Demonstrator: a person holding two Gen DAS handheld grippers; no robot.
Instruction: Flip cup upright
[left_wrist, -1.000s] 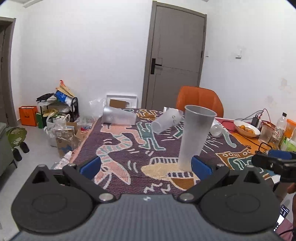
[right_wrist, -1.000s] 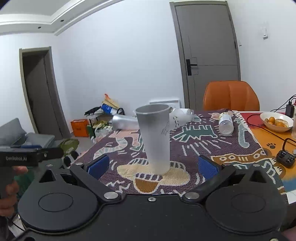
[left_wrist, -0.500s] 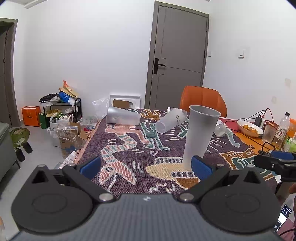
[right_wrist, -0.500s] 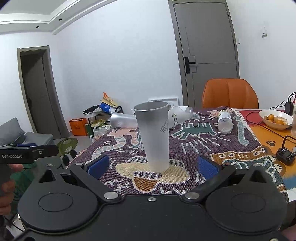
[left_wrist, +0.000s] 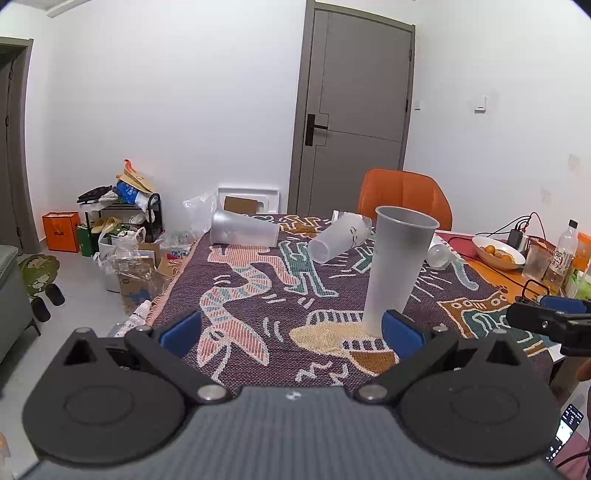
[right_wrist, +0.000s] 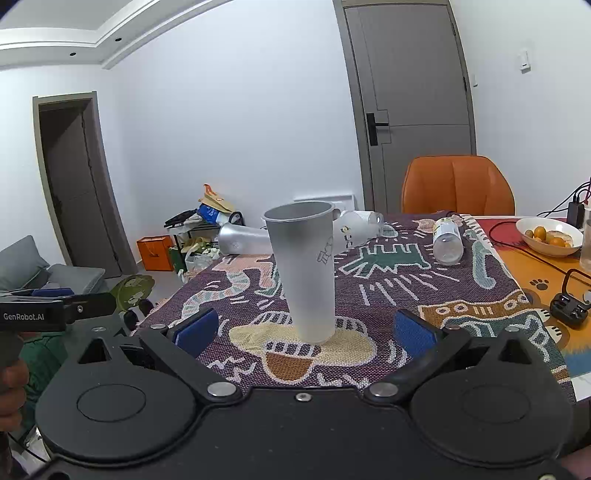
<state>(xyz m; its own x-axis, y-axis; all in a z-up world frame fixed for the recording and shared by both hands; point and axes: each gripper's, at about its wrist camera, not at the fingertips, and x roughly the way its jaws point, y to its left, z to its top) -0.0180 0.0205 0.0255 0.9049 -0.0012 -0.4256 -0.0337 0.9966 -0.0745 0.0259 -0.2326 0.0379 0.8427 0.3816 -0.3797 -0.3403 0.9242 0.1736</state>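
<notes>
A tall frosted cup (left_wrist: 395, 269) stands upright on the patterned cloth (left_wrist: 258, 295); it also shows in the right wrist view (right_wrist: 306, 273). My left gripper (left_wrist: 291, 328) is open and empty, its right pad (left_wrist: 400, 328) beside the cup's base. My right gripper (right_wrist: 303, 330) is open and empty, short of the cup, which stands ahead between its blue pads. Two more frosted cups lie on their sides at the far end: one at the far left corner (left_wrist: 242, 232), one in the middle (left_wrist: 338, 242).
A small bottle (right_wrist: 447, 240) lies on the cloth at the right. A bowl of oranges (right_wrist: 548, 236), cables and a black charger (right_wrist: 569, 312) sit on the orange part of the table. An orange chair (left_wrist: 404, 195) stands behind. Clutter fills the floor at the left.
Both grippers have drawn back a little from the upright cup and the left one has levelled. The cup has not moved.
</notes>
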